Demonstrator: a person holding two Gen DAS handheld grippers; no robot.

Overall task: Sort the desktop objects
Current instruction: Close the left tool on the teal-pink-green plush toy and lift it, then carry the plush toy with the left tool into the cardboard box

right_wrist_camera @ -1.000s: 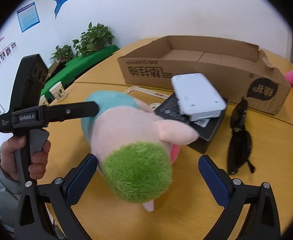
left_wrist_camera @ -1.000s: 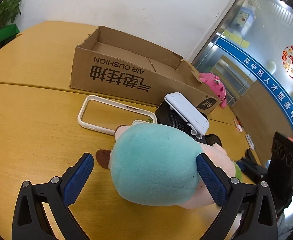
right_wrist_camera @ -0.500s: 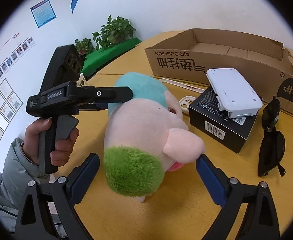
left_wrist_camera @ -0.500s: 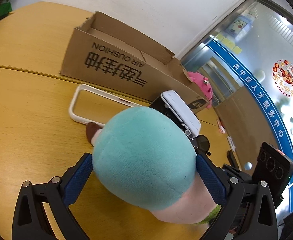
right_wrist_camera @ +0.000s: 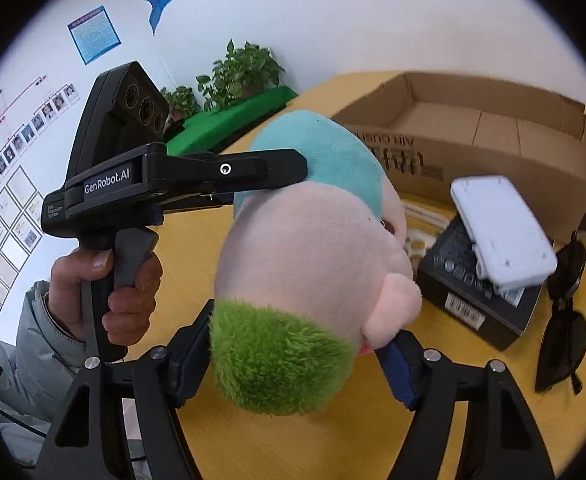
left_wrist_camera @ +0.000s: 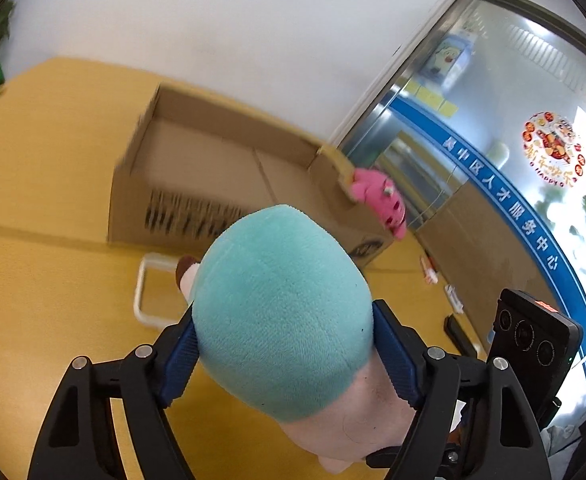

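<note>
A person stands at a yellow table (left_wrist_camera: 33, 340), a handheld gripper in each hand, and both grip one plush toy (left_wrist_camera: 285, 320) from opposite ends.

Seen from the left gripper (left_wrist_camera: 283, 354), the blue pads (left_wrist_camera: 177, 360) press into the toy's teal end, which fills the space between the jaws; they are closing on it. Ahead of the jaws and to their left lies a white plastic frame (left_wrist_camera: 141, 292) on the table. Straight ahead sits an open cardboard box (left_wrist_camera: 213, 168), apparently empty, and past its right corner a small pink plush (left_wrist_camera: 377, 196).

Seen from the right gripper (right_wrist_camera: 297, 360), the jaws are closing on the toy's other end, green fuzz and a pink ear squeezed between the pads. To the left of these jaws a hand (right_wrist_camera: 109, 284) holds the left gripper's handle. To the right, ahead of the jaws, a white device (right_wrist_camera: 501, 232) rests on a black box (right_wrist_camera: 477, 300), and sunglasses (right_wrist_camera: 565, 320) lie beside it.

The toy appears to be off the table, probably headed for the cardboard box. The risk I see is the soft stuffing: it squashes and can slide out of a shallow pinch, especially at the ear. If the two hands drift apart or twist, one end may pull free and the toy could swing down onto the white device or the sunglasses.
</note>
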